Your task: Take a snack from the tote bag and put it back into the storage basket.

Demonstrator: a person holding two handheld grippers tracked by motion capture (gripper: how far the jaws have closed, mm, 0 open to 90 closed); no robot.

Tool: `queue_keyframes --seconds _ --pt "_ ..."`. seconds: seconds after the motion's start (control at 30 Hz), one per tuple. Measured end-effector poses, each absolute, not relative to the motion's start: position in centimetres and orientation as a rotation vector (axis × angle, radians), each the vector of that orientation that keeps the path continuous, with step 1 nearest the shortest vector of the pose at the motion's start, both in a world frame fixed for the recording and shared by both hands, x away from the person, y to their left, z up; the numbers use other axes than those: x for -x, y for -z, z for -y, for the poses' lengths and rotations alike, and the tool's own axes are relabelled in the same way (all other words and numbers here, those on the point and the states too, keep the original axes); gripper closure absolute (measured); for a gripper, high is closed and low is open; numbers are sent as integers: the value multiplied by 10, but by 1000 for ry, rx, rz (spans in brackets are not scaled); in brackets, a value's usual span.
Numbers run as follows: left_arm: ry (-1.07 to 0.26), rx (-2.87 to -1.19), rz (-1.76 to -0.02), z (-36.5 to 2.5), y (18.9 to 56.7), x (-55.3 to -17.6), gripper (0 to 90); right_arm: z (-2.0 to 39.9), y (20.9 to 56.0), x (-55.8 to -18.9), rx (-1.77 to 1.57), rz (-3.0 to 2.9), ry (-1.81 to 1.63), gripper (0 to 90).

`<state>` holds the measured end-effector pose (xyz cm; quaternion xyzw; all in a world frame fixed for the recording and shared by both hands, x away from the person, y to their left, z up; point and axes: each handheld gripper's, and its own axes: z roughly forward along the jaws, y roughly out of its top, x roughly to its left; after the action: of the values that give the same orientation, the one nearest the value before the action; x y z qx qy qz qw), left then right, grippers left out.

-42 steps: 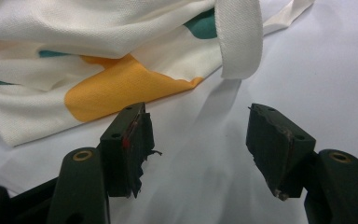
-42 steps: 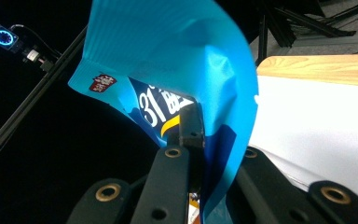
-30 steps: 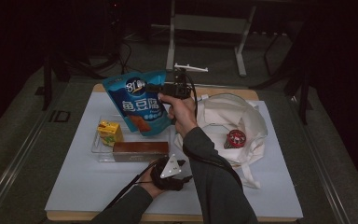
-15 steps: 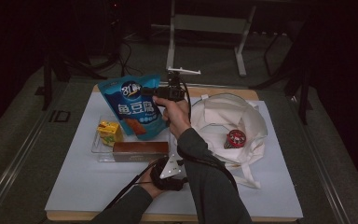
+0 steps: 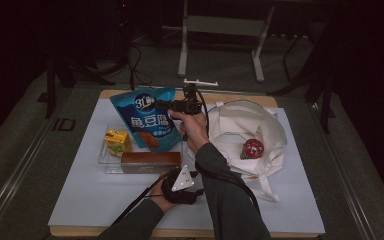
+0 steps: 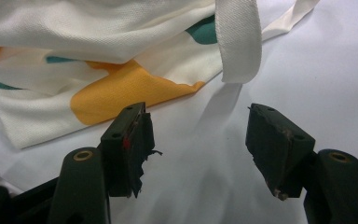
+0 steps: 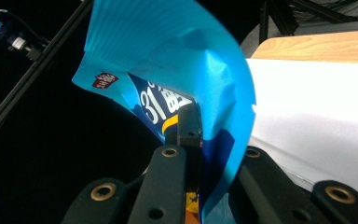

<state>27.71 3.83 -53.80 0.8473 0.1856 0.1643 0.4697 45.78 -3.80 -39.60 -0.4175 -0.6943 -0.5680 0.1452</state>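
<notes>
A blue snack bag hangs above the clear tray, tilted, with my right gripper shut on its upper right edge. In the right gripper view the bag's foil is pinched between the two black jaws of that gripper. My left gripper rests low on the white mat near the front, partly behind the right forearm. In the left gripper view it stands open with nothing between its jaws, facing the white tote bag and its strap.
The tray holds a yellow juice box and a long brown box. The tote bag lies open at the right with a red tin inside. A white mat covers the wooden table; a metal stand is behind.
My right gripper has carried the blue bag a little left and lower, toward the tray. The left gripper has stayed where it was.
</notes>
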Motion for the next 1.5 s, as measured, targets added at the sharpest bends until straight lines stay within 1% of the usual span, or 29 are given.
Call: queue_keyframes --seconds 0.27,0.3,0.33,0.47,0.5,0.53,0.73,0.93,1.03,1.07,1.13,1.4,1.47,1.5 --pt "-402 -2078 -456 -38 538 -277 391 44 393 -452 1173 2116 1638 802" --pt "-402 -2078 -456 -38 538 -277 391 45 394 -452 1173 2134 1629 794" --pt "-399 -2079 -458 -38 538 -277 390 48 396 -452 1195 2193 1602 766" --pt "-405 -2084 -455 -38 538 -278 390 52 402 -453 1167 2184 1596 740" --pt "-404 -2084 -455 -38 538 -278 390 52 403 -452 1157 2190 1594 734" --pt "-400 -2081 -457 -38 538 -277 390 51 403 -450 1146 2235 1579 700" --pt "-399 -2081 -457 -38 538 -277 390 53 404 -445 1105 2339 1546 662" --pt "-398 -2082 -458 -38 538 -277 390 48 410 -436 1072 2551 1444 603" --pt "-399 -2085 -457 -38 538 -278 390 49 416 -435 1071 2600 1391 602" --pt "-399 -2085 -457 -38 538 -278 389 49 420 -434 1077 2663 1329 594" --pt "-398 -2086 -457 -38 538 -278 389 54 427 -436 1086 2664 1313 581" --pt "-397 -2085 -457 -38 538 -278 388 54 433 -434 1046 2729 1242 566" --pt "-399 -2085 -458 -38 538 -278 388 55 436 -433 1037 2748 1220 578" --pt "-399 -2085 -457 -38 538 -277 388 55 438 -433 1030 2748 1223 599"
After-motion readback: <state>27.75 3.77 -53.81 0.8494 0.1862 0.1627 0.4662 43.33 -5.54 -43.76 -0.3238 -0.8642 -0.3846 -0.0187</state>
